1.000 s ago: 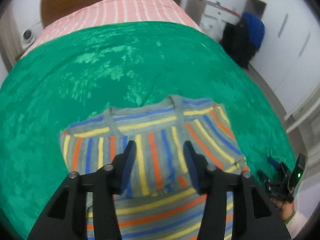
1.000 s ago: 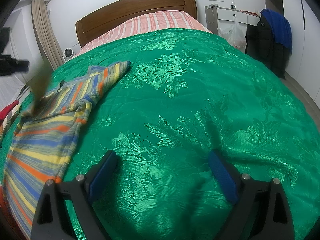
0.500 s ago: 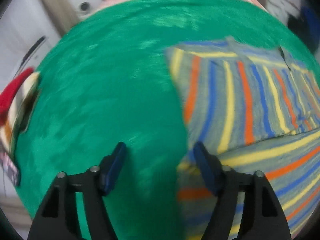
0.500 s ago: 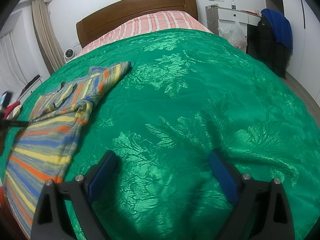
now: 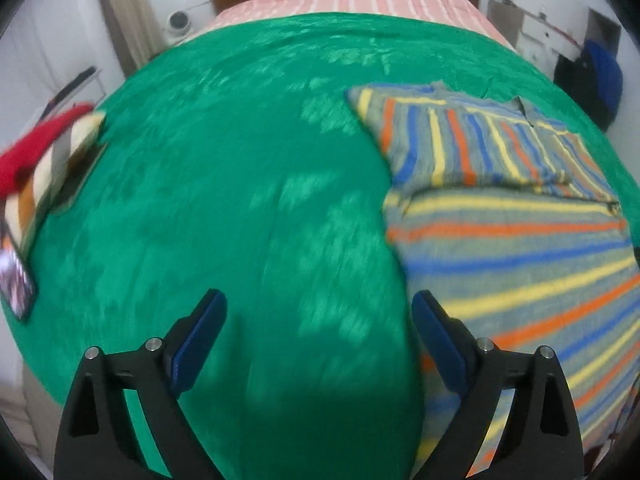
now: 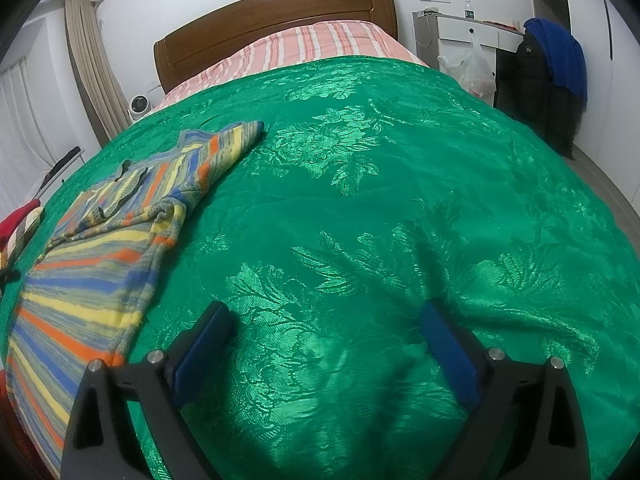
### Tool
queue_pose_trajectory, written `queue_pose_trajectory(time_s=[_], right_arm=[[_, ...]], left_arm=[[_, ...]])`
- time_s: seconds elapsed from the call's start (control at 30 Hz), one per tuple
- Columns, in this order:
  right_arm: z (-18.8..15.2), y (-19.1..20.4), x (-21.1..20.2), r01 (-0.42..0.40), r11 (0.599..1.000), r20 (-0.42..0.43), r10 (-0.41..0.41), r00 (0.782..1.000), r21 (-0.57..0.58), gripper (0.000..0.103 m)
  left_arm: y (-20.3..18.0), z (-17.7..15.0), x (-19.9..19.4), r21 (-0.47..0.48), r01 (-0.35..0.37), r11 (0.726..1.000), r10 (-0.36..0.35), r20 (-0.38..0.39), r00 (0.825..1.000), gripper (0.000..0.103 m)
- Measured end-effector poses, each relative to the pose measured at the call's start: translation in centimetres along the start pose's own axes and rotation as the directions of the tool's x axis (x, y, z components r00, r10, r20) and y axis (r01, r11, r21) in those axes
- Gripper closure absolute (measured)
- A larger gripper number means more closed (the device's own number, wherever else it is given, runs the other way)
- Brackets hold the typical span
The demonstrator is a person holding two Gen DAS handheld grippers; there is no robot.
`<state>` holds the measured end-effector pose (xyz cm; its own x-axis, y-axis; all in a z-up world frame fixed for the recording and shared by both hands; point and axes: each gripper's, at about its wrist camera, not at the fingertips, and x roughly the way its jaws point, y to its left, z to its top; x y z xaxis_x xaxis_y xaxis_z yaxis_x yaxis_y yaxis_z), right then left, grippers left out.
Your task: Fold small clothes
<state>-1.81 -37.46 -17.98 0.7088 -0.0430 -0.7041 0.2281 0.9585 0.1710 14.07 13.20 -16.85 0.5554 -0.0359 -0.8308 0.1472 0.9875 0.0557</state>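
A striped garment (image 5: pixel 516 216) in grey, yellow, orange and blue lies flat on the green bedspread (image 5: pixel 240 184), one sleeve folded across its top. My left gripper (image 5: pixel 318 322) hangs over bare bedspread just left of the garment's edge; its jaws are opening and hold nothing. In the right wrist view the same striped garment (image 6: pixel 100 256) lies at the far left, its other sleeve stretched out toward the headboard. My right gripper (image 6: pixel 324 332) stands open over the bedspread (image 6: pixel 380 200), well to the right of the garment.
A pile of other clothes, red on top (image 5: pixel 36 160), sits at the bed's left edge beside a phone (image 5: pixel 14 280). A wooden headboard (image 6: pixel 276 28) and pink striped sheet (image 6: pixel 316 46) lie beyond. A cabinet (image 6: pixel 464 36) and hanging dark coats (image 6: pixel 548 80) stand to the right.
My left gripper let go of the garment, swung left off it over bare bedspread and widened its jaws. The right gripper has kept still.
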Motion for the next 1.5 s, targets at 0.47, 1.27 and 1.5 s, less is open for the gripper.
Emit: queue_pose_trajectory(time_s=[0.47,1.27,1.5], right_arm=[[-0.1,0.1,0.2,0.021,1.0,-0.011,-0.021,1.0,-0.013,0.007],[-0.2,0.0,0.1,0.015,1.0,-0.008,-0.015,1.0,-0.01,0.007],[-0.2,0.0,0.1,0.014,1.0,-0.008,-0.015,1.0,-0.01,0.007]], left_arm=[[1.9,-6.2,0.7,-0.125,0.083,0.989,-0.078,0.045,0.996,0.0],[1.8,-6.9,0.9,-0.104,0.07,0.992,-0.061,0.089,0.994,0.0],[1.9,-6.9,0.9,-0.103,0.067,0.992,-0.058,0.088,0.994,0.0]])
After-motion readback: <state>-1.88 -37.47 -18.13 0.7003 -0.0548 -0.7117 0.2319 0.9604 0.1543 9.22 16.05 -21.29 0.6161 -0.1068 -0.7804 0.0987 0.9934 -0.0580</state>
